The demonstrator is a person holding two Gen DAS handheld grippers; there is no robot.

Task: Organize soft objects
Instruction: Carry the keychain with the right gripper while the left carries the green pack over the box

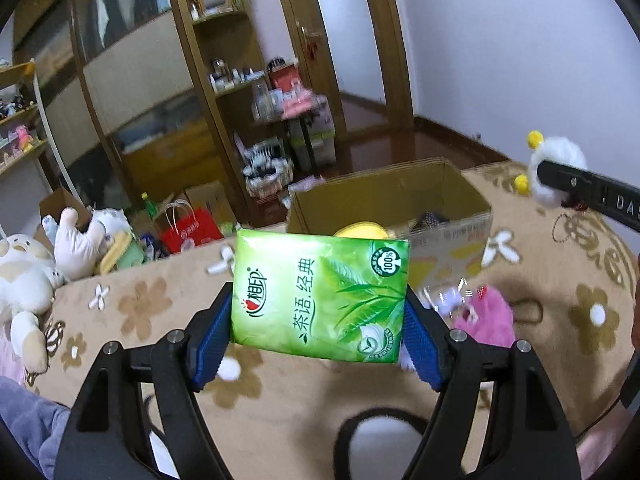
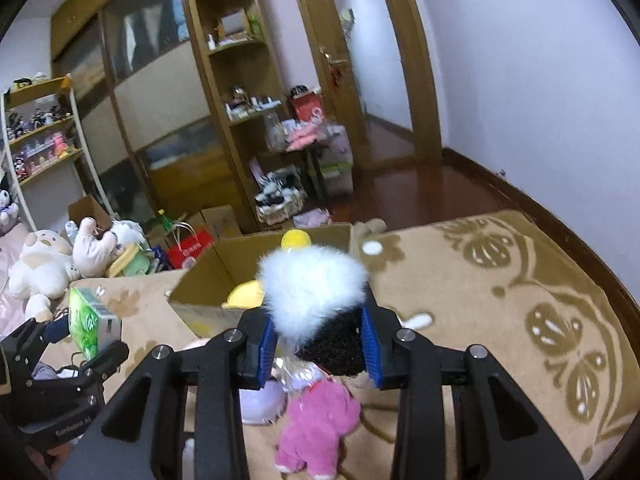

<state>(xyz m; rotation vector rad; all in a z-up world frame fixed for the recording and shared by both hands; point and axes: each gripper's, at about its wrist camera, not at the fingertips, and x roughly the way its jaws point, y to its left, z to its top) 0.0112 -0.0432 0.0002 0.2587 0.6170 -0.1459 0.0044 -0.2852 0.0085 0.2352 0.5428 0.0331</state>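
While the left gripper (image 1: 318, 316) clamps the green plastic tissue pack (image 1: 320, 294) and the right gripper (image 2: 320, 340) grips the white fluffy plush (image 2: 312, 284), both should clear the open cardboard box (image 1: 452, 200) rim before release.

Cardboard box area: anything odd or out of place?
One thing: the pink plush toy lies loose on the beige flowered blanket, outside the open cardboard box. Otherwise nothing spilled or damaged; the box stands upright with a yellow soft item inside.
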